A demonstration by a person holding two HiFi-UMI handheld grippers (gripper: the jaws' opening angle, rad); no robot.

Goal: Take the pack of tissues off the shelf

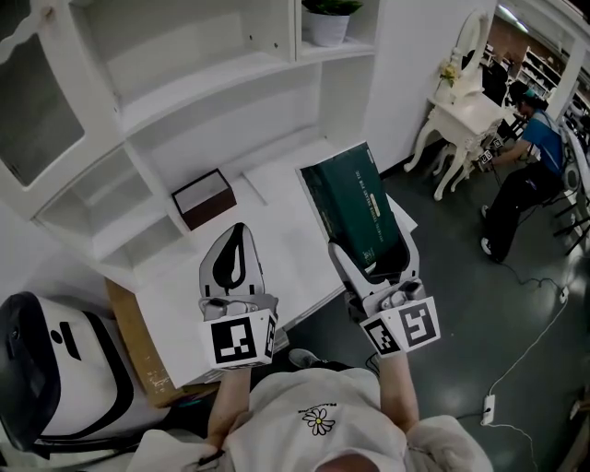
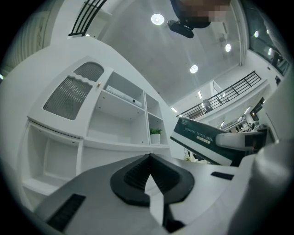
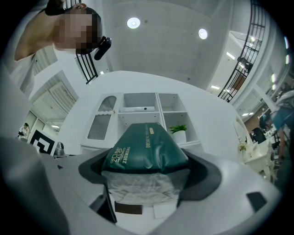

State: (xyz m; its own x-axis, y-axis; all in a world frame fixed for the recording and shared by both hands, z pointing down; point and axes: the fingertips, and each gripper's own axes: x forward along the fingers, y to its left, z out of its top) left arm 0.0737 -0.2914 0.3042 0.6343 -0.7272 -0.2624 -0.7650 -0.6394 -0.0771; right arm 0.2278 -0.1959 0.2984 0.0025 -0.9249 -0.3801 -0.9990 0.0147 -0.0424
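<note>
- Pack (image 1: 355,207) status: clamped in right gripper (image 1: 373,269), in the air over the desk's (image 1: 277,230) front right corner, clear of every shelf (image 1: 212,101) compartment.
- Grip is on one short end only. The rest of the pack sticks out ahead of the jaws toward the shelf, tilted, touching nothing else.
- Right jaws stand wide because the pack is wide. In the right gripper view the pads press both sides and the clear wrapper crumples at the held end, so it's soft and gives under squeeze.
- My read: an end grip is what a reach into a compartment allows, jaws going in along the pack's length. Cost is a long overhang, so it could sag or twist in the pads.
- Left gripper (image 1: 236,235): jaws together, nothing between them. It hangs over the desk left of the pack, well apart from it. Looks parked to keep out of the way; the job needs one gripper.
- Task judgement: removal looks essentially done. Only setting the pack down or handing it off would remain, if wanted.
- Counts:
  - packs: 1, dark green
  - grippers: 2, one loaded and one empty
  - brown box (image 1: 204,197): 1, on the desk near the shelf, untouched
  - potted plant (image 1: 328,17): 1, upper right compartment
  - other compartments in view: bare, except a pale item I can't identify in the top middle one
  - bystanders: 1 person (image 1: 530,157), bent near a white dressing table, well apart from the work
</note>
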